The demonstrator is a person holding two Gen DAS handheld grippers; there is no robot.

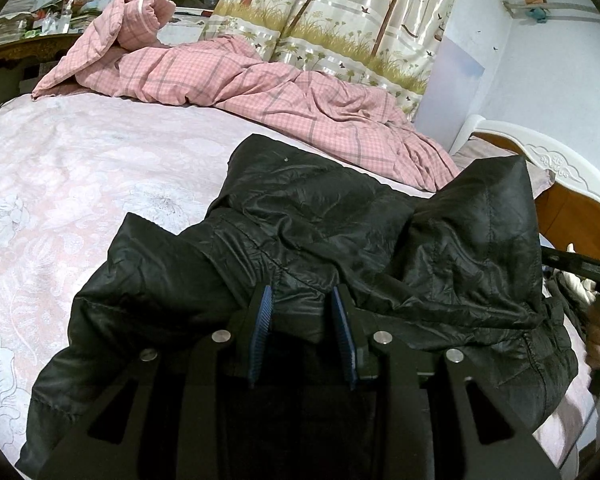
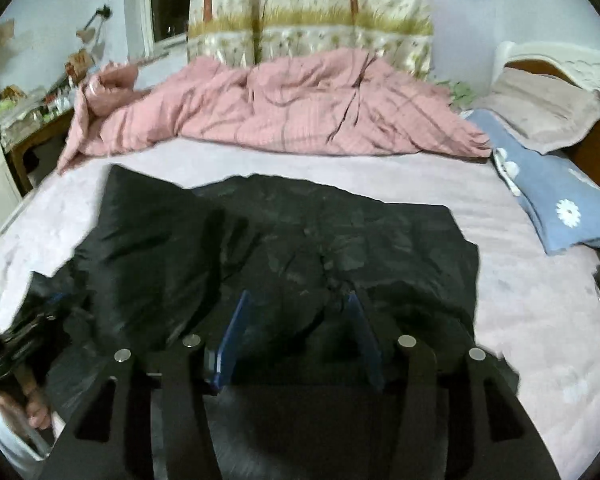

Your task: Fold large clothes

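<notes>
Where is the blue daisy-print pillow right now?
Only the right wrist view shows the blue daisy-print pillow: it lies at the bed's right side, just right of the black jacket, in front of a beige pillow by the headboard.

Bed with pale pink floral-patterned sheet (image 1: 60, 184): black quilted hooded jacket (image 1: 320, 216) spread at near edge; crumpled pink checked duvet (image 1: 260, 88) along far side; blue daisy-print pillow (image 2: 548, 204) beside beige pillow (image 2: 540, 108) at headboard end.

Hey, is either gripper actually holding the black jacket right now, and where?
Nothing is clearly held. Left gripper and right gripper both stand open over the black jacket; no fabric is visibly pinched.
</notes>
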